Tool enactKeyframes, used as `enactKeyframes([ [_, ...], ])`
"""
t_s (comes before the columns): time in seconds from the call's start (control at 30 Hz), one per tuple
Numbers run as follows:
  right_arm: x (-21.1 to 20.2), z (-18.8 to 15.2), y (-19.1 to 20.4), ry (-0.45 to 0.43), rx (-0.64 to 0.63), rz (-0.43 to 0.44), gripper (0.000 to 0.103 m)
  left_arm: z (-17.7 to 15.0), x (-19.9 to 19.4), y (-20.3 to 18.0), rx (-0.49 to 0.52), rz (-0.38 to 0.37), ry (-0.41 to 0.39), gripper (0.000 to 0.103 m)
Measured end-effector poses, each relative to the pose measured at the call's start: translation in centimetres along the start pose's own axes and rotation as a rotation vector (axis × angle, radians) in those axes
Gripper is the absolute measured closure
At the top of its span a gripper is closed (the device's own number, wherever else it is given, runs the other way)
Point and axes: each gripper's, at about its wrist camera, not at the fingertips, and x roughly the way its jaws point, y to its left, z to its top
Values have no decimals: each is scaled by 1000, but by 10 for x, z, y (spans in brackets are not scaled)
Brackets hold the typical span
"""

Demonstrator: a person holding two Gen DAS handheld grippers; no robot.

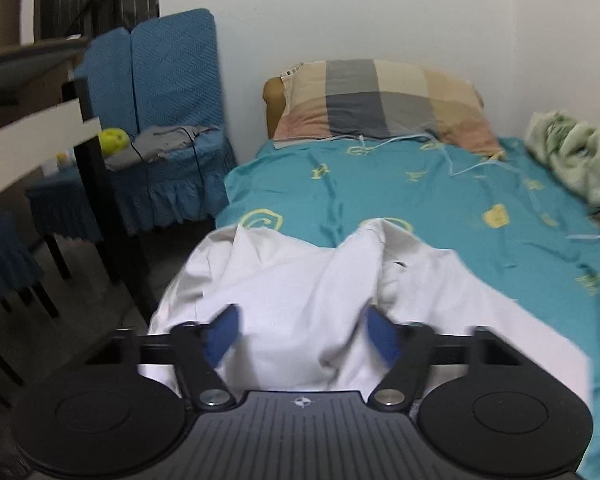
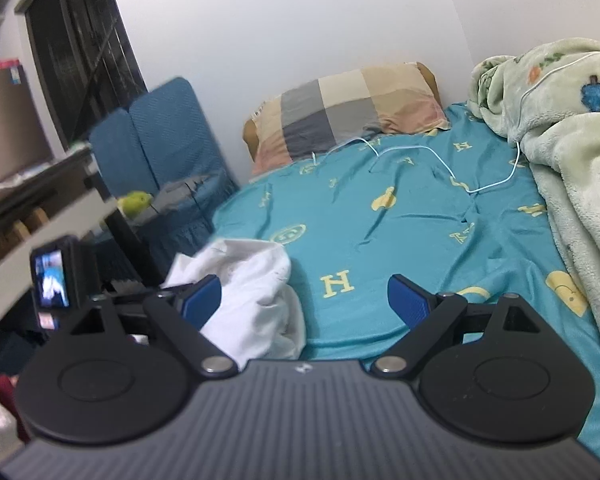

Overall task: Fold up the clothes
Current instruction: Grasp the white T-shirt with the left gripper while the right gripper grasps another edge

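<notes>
One white garment lies bunched at the teal bedsheet's near edge. Left gripper is spread wide with cloth between its fingers, unclamped. Right gripper hangs released, garment at its nine o'clock, probably seeking a corner.

Both wrist views face pillow closely, seemingly.
</notes>
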Motion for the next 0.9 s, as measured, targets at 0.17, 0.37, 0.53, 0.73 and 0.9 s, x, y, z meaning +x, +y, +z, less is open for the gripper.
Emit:
enactKeyframes([
  [0.17,25,-9,-4,55,-9,22,11,10,7,-5,-23,-64,-11,99],
  [0.37,34,-17,7,97,-19,112,11,23,-72,-3,-95,-216,-165,101],
  [0.53,18,-18,22,64,-68,209,11,23,-153,1,-170,-353,-301,101],
  [0.73,-10,-18,43,37,-48,362,11,-2,-213,17,-309,-476,-416,101],
  [0.9,7,-32,58,136,-82,344,17,-29,-213,38,-416,-488,-431,101],
])
